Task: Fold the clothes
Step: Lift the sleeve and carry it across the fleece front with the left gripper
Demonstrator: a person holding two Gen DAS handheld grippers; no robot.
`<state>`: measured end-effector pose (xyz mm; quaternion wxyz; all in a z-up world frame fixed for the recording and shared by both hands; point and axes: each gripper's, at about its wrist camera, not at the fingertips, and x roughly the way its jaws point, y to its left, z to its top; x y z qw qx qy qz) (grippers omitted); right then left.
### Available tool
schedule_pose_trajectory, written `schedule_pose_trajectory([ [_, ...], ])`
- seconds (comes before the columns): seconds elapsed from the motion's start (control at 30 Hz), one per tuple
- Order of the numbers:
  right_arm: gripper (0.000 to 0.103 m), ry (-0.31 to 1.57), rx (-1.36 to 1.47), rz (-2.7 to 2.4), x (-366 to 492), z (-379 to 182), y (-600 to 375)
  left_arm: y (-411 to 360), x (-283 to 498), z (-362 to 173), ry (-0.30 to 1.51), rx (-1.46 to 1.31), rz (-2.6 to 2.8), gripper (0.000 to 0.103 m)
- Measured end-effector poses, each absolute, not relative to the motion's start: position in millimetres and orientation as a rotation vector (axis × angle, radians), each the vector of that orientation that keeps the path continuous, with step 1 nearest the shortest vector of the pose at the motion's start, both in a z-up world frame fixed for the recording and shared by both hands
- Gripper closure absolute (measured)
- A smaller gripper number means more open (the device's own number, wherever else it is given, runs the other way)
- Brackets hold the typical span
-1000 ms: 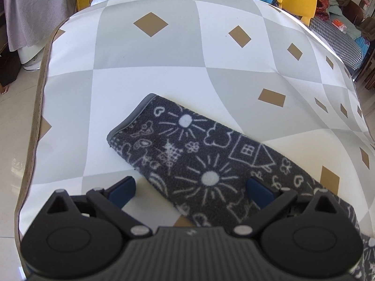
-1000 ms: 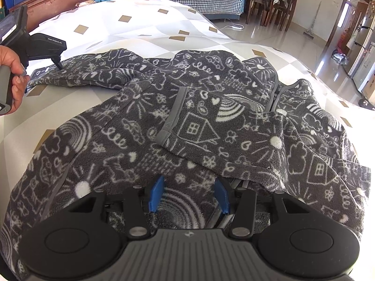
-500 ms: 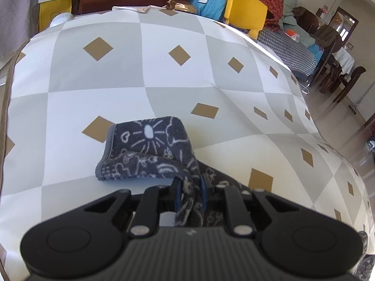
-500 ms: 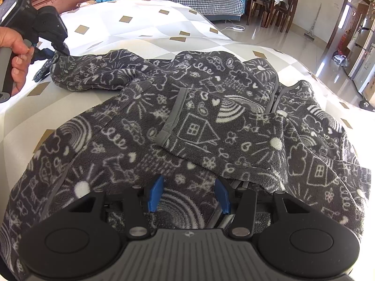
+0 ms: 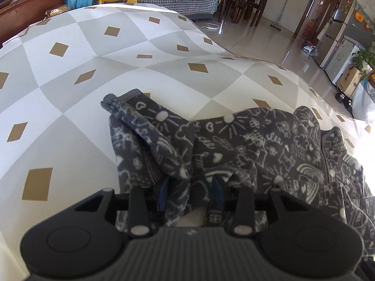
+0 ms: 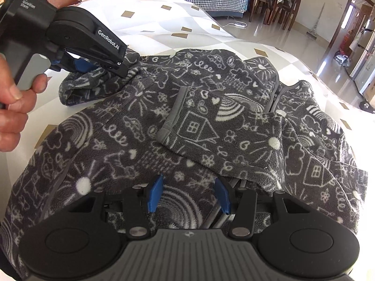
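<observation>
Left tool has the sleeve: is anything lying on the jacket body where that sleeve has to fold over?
Nothing foreign. The left tool has been opening around the sleeve. On the jacket body lies only the other sleeve, already folded across, its cuff toward the middle.

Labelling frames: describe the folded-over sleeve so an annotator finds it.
On the diamond-checked table cover lies a dark doodle-print fleece jacket. One sleeve lies folded across its middle, grey-bound cuff toward the person's hand, a white house drawn beside the cuff.
</observation>
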<state>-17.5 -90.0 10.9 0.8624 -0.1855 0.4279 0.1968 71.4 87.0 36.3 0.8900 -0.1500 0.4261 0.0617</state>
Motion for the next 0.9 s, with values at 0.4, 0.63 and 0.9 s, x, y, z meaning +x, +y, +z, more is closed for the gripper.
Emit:
schedule_pose_trajectory([
  [0.4, 0.055, 0.957, -0.131, 0.338, -30.0, 61.5, -118.3, 155.1, 84.1, 54.0, 0.961, -0.396, 0.200, 0.021],
  [0.63, 0.055, 0.963, -0.131, 0.359, -38.2, 63.0, -115.4, 182.7, 98.1, 29.0, 1.023, -0.515, 0.245, 0.021],
  [0.9, 0.055, 1.005, -0.139, 0.347, -37.9, 52.0, -121.3, 201.8, 105.4, 18.7, 1.001, -0.636, 0.281, 0.021],
])
